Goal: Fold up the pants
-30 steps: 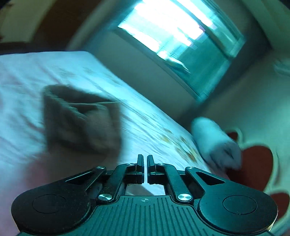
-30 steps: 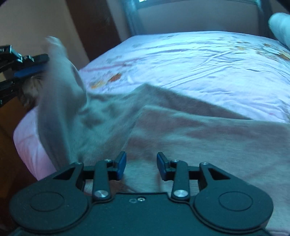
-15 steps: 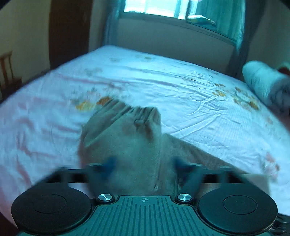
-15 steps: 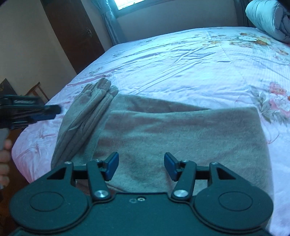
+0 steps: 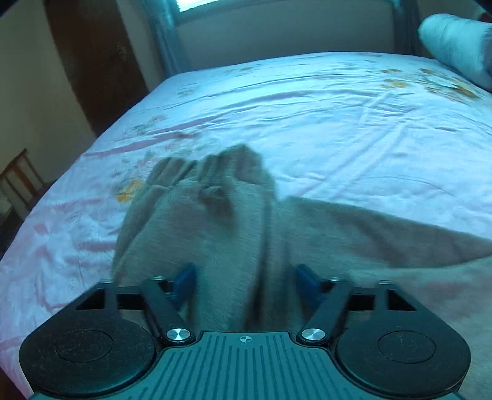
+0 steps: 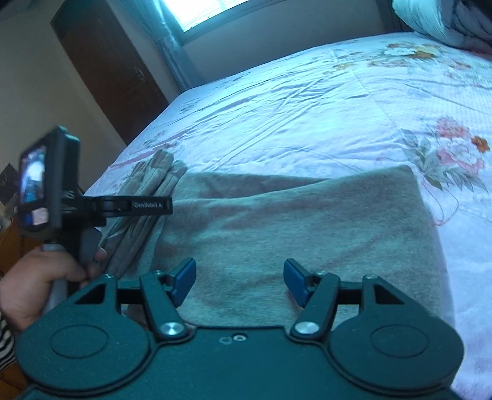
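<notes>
The grey-brown pants [image 6: 292, 221] lie folded flat on the bed near its front edge, with a bunched strip of legs [image 6: 147, 197] along their left side. In the left wrist view the bunched end [image 5: 215, 215] runs forward between the jaws. My left gripper [image 5: 244, 283] is open, jaws apart on either side of that strip; it also shows in the right wrist view [image 6: 135, 206], hovering over the strip. My right gripper [image 6: 240, 280] is open and empty over the near edge of the folded pants.
The bed's floral pink-white sheet [image 6: 307, 117] stretches ahead. A rolled white quilt [image 5: 455, 40] lies at the far right. A dark wooden door [image 6: 110, 70] and a window [image 6: 203, 12] stand behind; a chair [image 5: 21, 178] stands left of the bed.
My left gripper opened, let the pant legs drop onto the bed and came down low over the strip. My right gripper opened wider and stayed over the folded pants.
</notes>
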Demonstrator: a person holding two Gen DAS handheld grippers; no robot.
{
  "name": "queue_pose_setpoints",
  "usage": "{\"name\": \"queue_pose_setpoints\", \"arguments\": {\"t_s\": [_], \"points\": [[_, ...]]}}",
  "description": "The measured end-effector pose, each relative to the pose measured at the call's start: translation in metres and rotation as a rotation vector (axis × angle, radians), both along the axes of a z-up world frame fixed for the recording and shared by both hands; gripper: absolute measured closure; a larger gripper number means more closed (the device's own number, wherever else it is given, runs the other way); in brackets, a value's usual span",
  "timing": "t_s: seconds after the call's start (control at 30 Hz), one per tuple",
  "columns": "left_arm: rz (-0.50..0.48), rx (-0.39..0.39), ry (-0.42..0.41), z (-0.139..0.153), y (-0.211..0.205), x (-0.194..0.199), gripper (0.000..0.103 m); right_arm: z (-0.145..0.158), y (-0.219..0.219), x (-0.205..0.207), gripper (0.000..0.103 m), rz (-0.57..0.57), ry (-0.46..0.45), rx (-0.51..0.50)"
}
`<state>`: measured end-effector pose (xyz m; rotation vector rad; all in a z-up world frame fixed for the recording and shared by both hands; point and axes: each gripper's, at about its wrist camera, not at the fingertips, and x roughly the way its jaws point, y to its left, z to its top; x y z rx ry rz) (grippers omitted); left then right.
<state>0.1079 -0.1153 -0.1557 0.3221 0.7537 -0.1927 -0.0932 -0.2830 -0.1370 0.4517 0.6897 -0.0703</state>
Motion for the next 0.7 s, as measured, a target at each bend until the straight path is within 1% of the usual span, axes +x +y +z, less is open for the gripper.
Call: {"name": "queue_pose_setpoints", "arguments": {"t_s": [0.03, 0.07, 0.13, 0.23, 0.33, 0.47, 0.53, 0.6, 0.67, 0.7], "points": [[0.014, -0.027, 0.005, 0.0, 0.007, 0.004, 0.063, -0.001, -0.002, 0.0, 0.047, -0.006, 0.0, 0.003], [0.024, -0.065, 0.016, 0.001, 0.015, 0.008, 0.071, -0.002, -0.004, -0.001, 0.047, -0.012, 0.002, 0.01], [0.038, -0.12, 0.019, 0.003, 0.027, 0.011, 0.081, -0.003, -0.009, -0.001, 0.046, -0.025, -0.002, 0.033], [0.047, -0.218, -0.012, 0.007, 0.043, 0.005, 0.084, -0.005, -0.012, -0.001, 0.045, -0.039, -0.006, 0.055], [0.049, -0.317, -0.042, 0.016, 0.062, -0.01, 0.085, -0.005, -0.011, -0.001, 0.044, -0.035, -0.008, 0.044], [0.011, -0.425, -0.083, 0.034, 0.08, -0.03, 0.085, -0.006, -0.009, 0.0, 0.044, -0.032, 0.008, 0.02], [-0.036, -0.473, -0.11, 0.049, 0.083, -0.044, 0.085, -0.005, -0.007, 0.0, 0.044, -0.035, 0.008, 0.011], [-0.133, -0.489, -0.151, 0.065, 0.078, -0.065, 0.085, -0.004, -0.007, -0.002, 0.044, -0.041, 0.001, 0.013], [-0.238, -0.517, -0.152, 0.075, 0.068, -0.084, 0.085, -0.002, -0.007, -0.004, 0.044, -0.045, 0.004, 0.003], [-0.293, -0.514, -0.154, 0.079, 0.06, -0.095, 0.085, -0.002, -0.008, -0.006, 0.044, -0.048, 0.007, -0.003]]}}
